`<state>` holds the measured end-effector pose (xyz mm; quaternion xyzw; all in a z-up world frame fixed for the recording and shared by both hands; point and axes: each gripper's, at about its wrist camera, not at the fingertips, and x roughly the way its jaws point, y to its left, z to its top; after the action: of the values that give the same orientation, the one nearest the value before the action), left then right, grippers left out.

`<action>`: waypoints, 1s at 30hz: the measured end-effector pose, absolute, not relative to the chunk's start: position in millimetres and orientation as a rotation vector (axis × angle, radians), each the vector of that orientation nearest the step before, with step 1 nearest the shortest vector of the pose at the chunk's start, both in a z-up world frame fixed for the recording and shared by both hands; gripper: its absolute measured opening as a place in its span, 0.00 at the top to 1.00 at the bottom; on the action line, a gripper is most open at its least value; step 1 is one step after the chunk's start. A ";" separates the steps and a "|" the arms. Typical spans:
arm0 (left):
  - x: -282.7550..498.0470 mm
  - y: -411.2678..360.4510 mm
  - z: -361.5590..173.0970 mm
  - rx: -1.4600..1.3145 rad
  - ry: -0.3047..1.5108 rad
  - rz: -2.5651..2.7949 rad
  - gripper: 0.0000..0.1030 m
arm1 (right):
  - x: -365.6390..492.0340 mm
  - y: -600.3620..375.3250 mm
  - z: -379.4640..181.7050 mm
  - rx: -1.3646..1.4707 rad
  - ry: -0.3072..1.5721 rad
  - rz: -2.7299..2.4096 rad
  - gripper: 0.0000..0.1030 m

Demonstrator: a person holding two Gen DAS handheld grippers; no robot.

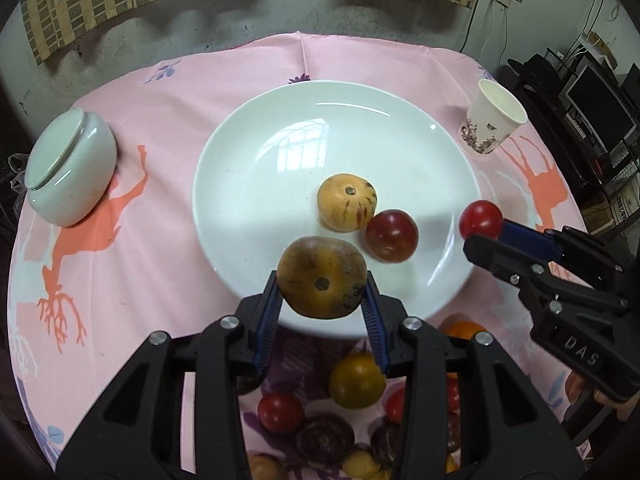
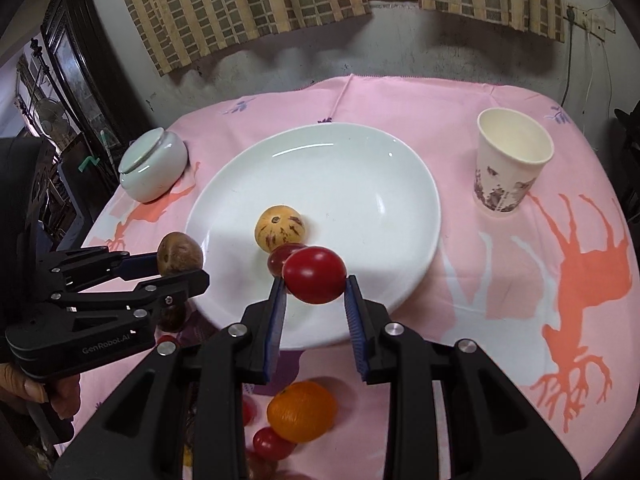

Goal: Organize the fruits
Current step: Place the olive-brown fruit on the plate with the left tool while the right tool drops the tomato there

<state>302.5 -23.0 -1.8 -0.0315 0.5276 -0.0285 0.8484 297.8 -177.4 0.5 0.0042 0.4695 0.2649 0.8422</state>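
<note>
The left gripper (image 1: 322, 294), at the bottom centre of its own view, pinches a brown fruit (image 1: 322, 276) above the near rim of the white plate (image 1: 256, 152). The right gripper (image 2: 315, 292), also low centre, clamps a red fruit (image 2: 314, 275) over the same rim. On the plate lie a yellow speckled fruit (image 1: 346, 201) and a dark red fruit (image 1: 391, 235), touching. The paper cup (image 2: 512, 160) stands upright at the upper right.

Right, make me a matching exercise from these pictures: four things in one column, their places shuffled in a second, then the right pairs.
Things
1. brown fruit
2. red tomato
3. speckled yellow fruit
4. paper cup

Places
A. standing on the pink cloth, right of the plate
B. lying on the white plate
C. held in the left gripper
D. held in the right gripper

Pairs: 1-C, 2-D, 3-B, 4-A
</note>
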 end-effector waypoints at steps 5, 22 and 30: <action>312.0 -18.8 -10.4 -0.091 1.128 -0.018 0.49 | 307.4 -174.8 -13.9 0.029 1.036 0.528 0.69; 221.8 0.1 9.2 -0.147 1.124 0.068 0.19 | 232.2 -222.9 -15.7 0.074 1.098 0.515 0.66; 150.5 -1.5 -4.1 -0.202 1.195 0.078 0.18 | 156.1 -244.6 -19.2 0.123 1.164 0.538 0.37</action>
<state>150.5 -1.5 -4.1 -0.0948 0.5613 0.0365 0.8214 156.1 -244.6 -19.2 0.0574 0.5426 0.2506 0.7997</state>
